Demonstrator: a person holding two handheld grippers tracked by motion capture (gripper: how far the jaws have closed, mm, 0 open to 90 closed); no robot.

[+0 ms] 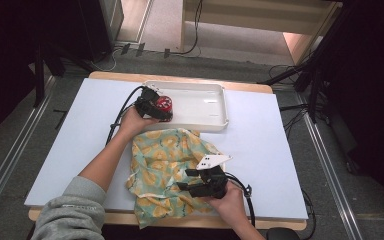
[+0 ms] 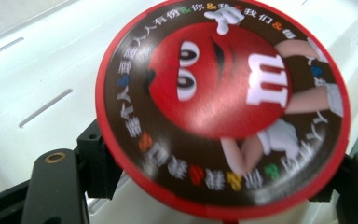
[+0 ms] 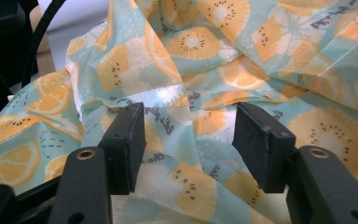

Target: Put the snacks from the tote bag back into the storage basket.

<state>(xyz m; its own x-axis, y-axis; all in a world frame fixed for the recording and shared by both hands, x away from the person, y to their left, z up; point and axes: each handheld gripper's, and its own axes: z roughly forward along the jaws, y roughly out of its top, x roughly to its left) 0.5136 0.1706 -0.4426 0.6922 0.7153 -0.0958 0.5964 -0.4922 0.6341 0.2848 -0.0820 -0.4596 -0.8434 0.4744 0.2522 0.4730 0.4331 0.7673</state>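
A round red candy tin (image 2: 223, 93) with a cartoon face on its lid sits between the jaws of my left gripper (image 2: 219, 186), which press on its two edges. In the high view that left gripper (image 1: 155, 107) holds the tin (image 1: 164, 103) over the near left corner of a white tray (image 1: 205, 102). A crumpled cloth with an orange and kiwi print (image 1: 165, 160) lies in front of the tray. My right gripper (image 1: 182, 180) rests low over the cloth's near right part. In the right gripper view its jaws stand apart (image 3: 189, 140), with the cloth (image 3: 242, 56) beyond them and nothing pinched.
The white tray (image 2: 37, 70) lies at the far middle of a pale blue board (image 1: 80, 130) on a wooden table. Cables trail from both grippers. The person's forearms enter from the bottom edge, the left one in a grey sleeve (image 1: 72, 212).
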